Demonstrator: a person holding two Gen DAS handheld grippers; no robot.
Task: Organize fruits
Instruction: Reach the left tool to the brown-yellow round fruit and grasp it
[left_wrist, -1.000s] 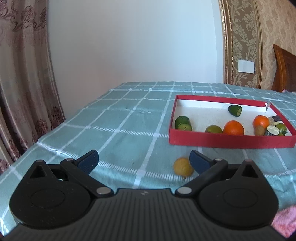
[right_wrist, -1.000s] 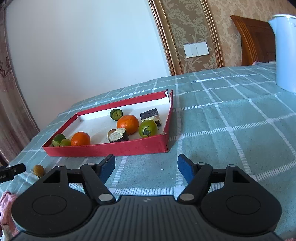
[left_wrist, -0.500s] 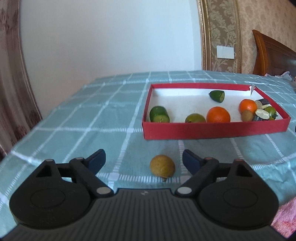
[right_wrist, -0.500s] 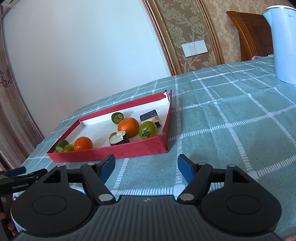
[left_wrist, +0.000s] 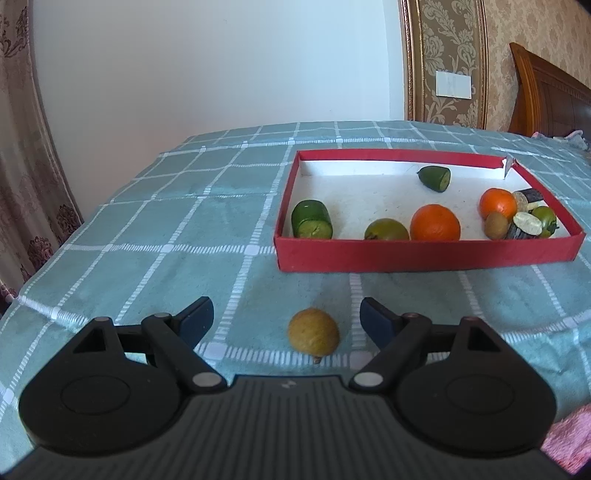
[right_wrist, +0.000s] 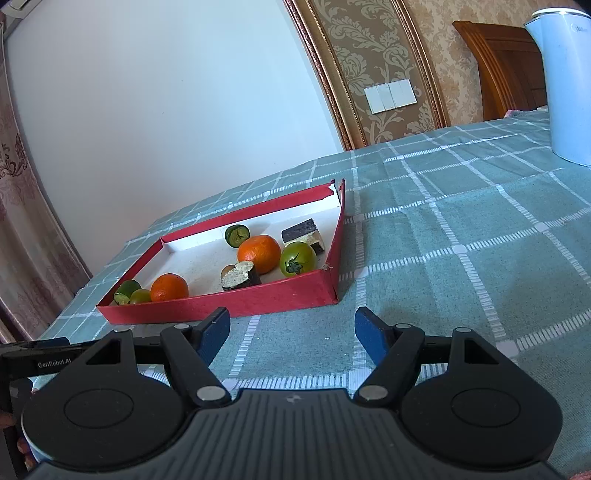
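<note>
Moved: left gripper swings in, jaws narrowing, now bracketing the yellow-brown fruit untouched.
Fruit: on tablecloth, just before red tray.
Done: oranges, greens already trayed.
Right gripper: open, empty.

White wall, patterned curtain left, damask wallpaper, light switch, wooden headboard, daylight.

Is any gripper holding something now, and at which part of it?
Nothing is held. The yellow fruit lies on the tablecloth between the open fingers of the left gripper, which have just been closing. The right gripper is open and empty.
</note>
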